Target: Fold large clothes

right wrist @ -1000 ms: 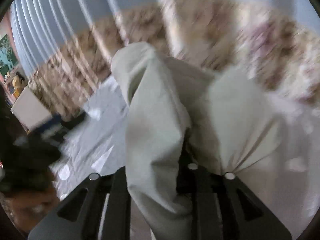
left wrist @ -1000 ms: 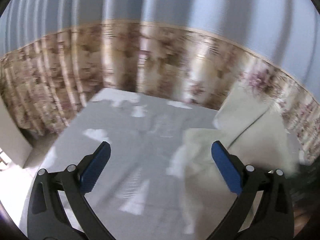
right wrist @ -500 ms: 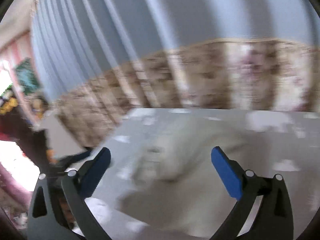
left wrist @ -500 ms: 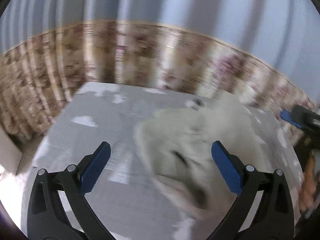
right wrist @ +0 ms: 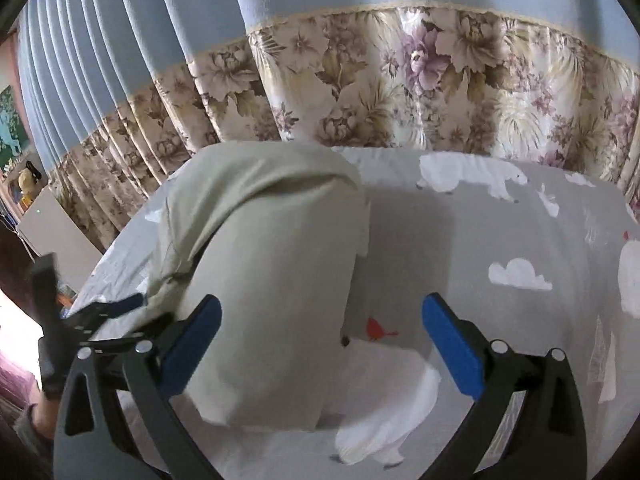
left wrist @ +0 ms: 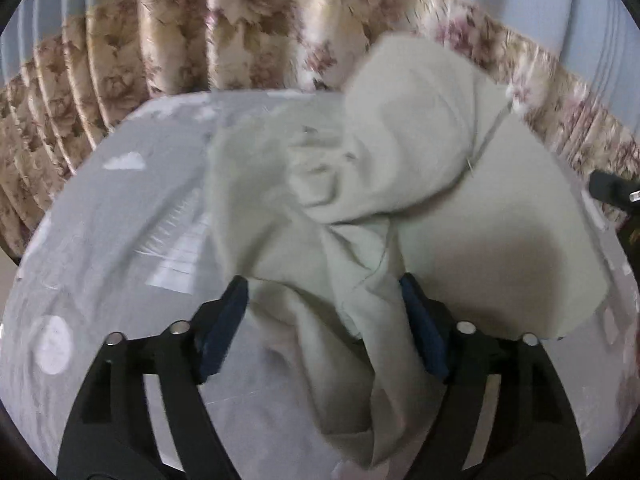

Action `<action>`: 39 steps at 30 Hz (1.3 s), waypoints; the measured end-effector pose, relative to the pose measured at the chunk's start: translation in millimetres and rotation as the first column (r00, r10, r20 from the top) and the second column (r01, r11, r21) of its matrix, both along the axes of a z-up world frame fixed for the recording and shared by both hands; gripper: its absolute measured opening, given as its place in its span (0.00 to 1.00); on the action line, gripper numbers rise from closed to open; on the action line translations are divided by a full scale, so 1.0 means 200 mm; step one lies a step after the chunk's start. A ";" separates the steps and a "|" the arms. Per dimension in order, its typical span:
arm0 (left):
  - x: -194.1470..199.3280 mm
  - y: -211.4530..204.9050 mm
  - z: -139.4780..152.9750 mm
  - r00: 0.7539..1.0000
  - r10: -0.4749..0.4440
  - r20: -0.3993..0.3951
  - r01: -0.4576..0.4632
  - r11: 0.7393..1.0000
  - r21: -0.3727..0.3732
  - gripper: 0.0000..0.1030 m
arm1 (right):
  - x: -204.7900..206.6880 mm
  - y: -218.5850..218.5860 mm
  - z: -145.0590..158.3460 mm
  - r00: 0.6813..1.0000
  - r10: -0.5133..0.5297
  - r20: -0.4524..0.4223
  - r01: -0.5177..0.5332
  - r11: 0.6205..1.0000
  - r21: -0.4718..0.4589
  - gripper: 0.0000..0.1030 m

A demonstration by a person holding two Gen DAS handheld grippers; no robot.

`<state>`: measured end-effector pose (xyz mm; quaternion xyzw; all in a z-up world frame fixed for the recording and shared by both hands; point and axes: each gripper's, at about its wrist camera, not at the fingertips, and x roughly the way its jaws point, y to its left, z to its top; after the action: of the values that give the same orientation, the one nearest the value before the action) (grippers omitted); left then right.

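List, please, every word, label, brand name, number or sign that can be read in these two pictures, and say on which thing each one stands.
None can be read.
The sheet carries only printed pictures: white clouds, white animals and a small red bird, no letters.
The pale garment shows no label or tag with writing.
The curtain has only a flower pattern.
The picture at the far left edge is too small to show any writing.

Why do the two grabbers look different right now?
The left gripper has pale cloth bunched between its fingers; the right gripper has cloth lying only partway into its gap. The left one's fingers stand closer together; the right one's are spread wide. Both have black arms, blue pads, and point over the gray bedsheet.
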<state>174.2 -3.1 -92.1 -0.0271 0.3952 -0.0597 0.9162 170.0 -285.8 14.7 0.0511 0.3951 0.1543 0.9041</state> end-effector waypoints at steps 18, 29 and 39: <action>0.74 -0.07 0.02 0.992 0.127 -0.022 -0.120 0.969 0.217 0.93 | 0.63 0.18 -0.16 1.000 -0.001 -0.017 -0.001 0.990 -0.140 0.98; 0.61 0.06 0.07 0.994 0.104 0.041 -0.106 0.993 0.052 0.91 | 0.54 0.11 -0.13 0.998 -0.029 -0.047 0.029 1.000 -0.007 0.98; 0.35 0.11 0.05 0.993 0.114 0.022 -0.114 0.993 0.033 0.97 | 0.28 0.02 -0.20 0.997 -0.015 -0.078 0.025 0.993 0.118 0.98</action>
<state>244.9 18.7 -83.0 -0.0332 0.3849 -0.0007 0.9224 225.2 -282.5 -24.4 0.1147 0.4193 0.1664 0.8851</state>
